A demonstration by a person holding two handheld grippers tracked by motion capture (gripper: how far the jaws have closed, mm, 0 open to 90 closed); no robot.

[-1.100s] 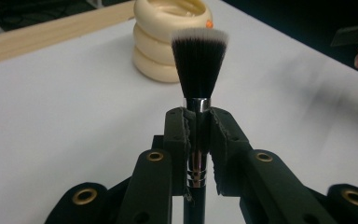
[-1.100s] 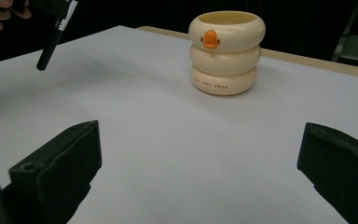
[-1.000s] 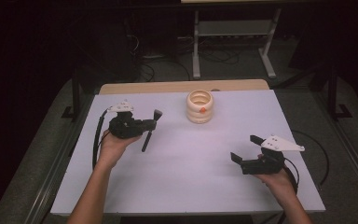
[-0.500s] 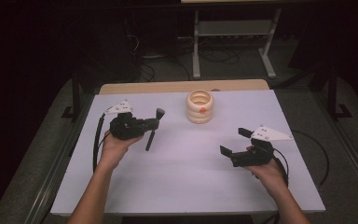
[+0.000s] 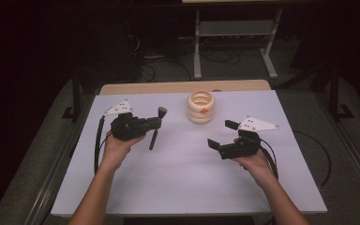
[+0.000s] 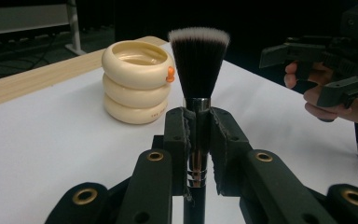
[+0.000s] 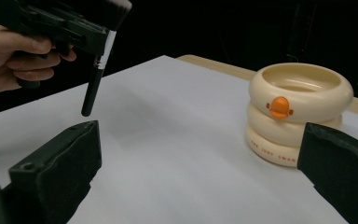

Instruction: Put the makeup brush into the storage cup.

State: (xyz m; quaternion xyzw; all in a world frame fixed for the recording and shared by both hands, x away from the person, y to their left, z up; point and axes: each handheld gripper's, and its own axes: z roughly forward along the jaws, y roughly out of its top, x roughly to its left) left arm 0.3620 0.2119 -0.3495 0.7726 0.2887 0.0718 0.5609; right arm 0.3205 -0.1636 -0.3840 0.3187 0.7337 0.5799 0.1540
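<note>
High view, left hand-held gripper (image 5: pixel 155 123) clenching brush (image 5: pixel 154 131), right hand-held gripper (image 5: pixel 222 134) released, bare white table (image 5: pixel 178 183) between.

The holder (image 5: pixel 201 107) stands on the surface (image 5: pixel 178 183) at its far middle. The brush (image 5: pixel 155 126) hangs above the surface to its left; the right tool (image 5: pixel 222 134) sits near-right of it.

text: small orange print on cream holder (image 7: pixel 300 112), bottom ring | legibility: too blurred (unreadable) | other: none
</note>
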